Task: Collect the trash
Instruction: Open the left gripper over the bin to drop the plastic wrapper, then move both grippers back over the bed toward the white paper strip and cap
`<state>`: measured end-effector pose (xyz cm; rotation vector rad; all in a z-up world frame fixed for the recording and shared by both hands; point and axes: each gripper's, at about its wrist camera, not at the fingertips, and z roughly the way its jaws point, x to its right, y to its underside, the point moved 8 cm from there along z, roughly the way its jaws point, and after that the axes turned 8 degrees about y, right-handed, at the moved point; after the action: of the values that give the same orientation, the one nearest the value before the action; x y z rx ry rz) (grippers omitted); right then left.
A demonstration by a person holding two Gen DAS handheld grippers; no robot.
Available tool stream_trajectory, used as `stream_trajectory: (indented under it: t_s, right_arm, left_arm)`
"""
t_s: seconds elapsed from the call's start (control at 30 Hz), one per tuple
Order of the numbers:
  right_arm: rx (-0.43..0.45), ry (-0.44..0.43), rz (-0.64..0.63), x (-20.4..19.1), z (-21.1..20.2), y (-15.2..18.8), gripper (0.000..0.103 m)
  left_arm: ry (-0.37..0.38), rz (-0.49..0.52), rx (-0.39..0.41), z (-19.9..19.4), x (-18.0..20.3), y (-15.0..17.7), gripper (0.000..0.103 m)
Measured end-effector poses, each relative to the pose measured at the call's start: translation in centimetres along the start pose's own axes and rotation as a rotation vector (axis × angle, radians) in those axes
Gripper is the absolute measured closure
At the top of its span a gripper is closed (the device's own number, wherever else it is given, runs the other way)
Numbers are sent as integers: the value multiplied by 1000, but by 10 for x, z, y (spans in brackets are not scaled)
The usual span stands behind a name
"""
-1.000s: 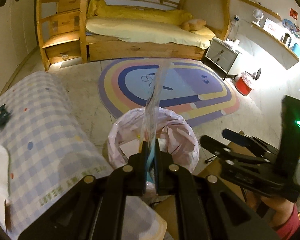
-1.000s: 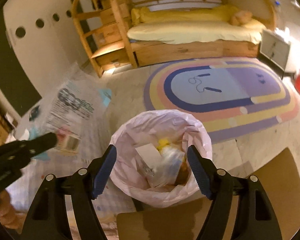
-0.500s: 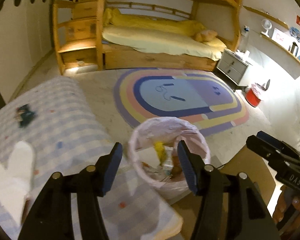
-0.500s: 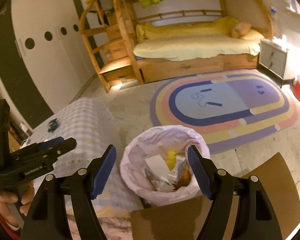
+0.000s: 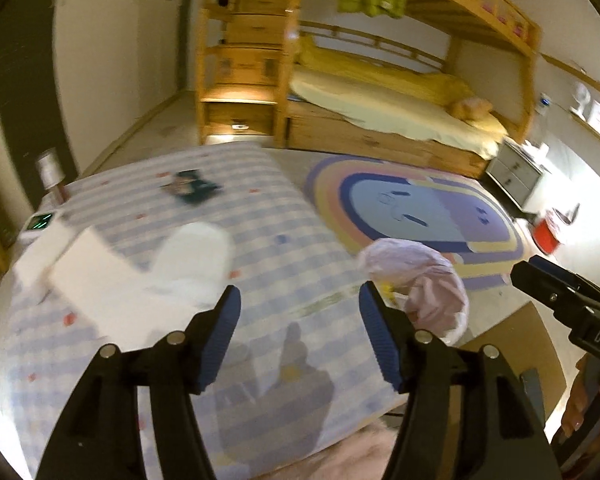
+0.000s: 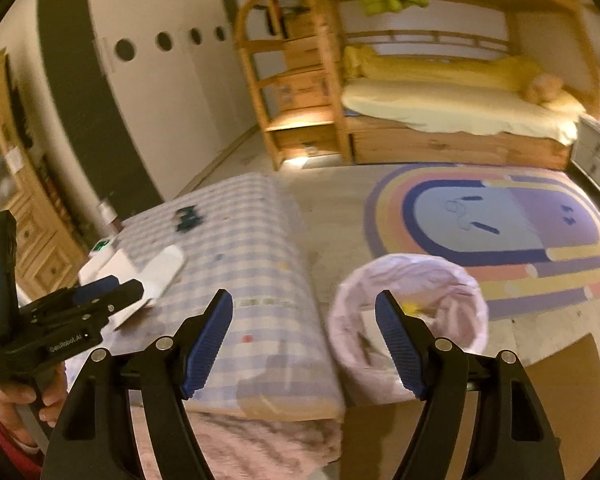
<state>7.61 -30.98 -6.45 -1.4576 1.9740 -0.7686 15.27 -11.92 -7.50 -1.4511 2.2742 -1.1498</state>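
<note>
Left tongs [image 5: 298, 330]: spread, holding nothing, over the checked counter [image 5: 292, 248] near its right edge.
Right tongs [image 6: 304, 344]: spread, empty, straddling the counter's edge and the bin [image 6: 410, 312].
Bin: on the floor just beside the counter, trash inside.
Counter: white paper [image 5: 112, 288], dark scrap [image 5: 192, 190].
Rug [image 6: 496, 224]: open floor beyond the bin.

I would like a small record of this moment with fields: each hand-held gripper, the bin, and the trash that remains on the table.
left hand-held gripper: open, empty, over the checked tablecloth
right hand-held gripper: open, empty, between table edge and bin
trash bin: on the floor beside the table, pink liner, trash inside
remaining on table: dark wrapper near the far side; white paper items nearer the left gripper
image quality: motion blur, small details unclear
</note>
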Motion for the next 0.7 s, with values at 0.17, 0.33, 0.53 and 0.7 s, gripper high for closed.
stream_trajectory:
  t_s: [0.17,0.33,0.53,0.7]
  right_arm:
    - [-26,-65,-90,-55,12,1,29]
    - [-45,-121,-178,-103,26,5,41]
    - [-94,-171,-287,-159,62,11,70]
    - [-135,-189,-368,-190,88,21,86]
  left_arm:
    - [-97,-66,38,-34,-53,9,40]
    - [-200,-143,57,-59,-113,23,39]
    - [-272,-243,40,-70,-170,46,39]
    - [-296,-267,24,-65,-191,53,39]
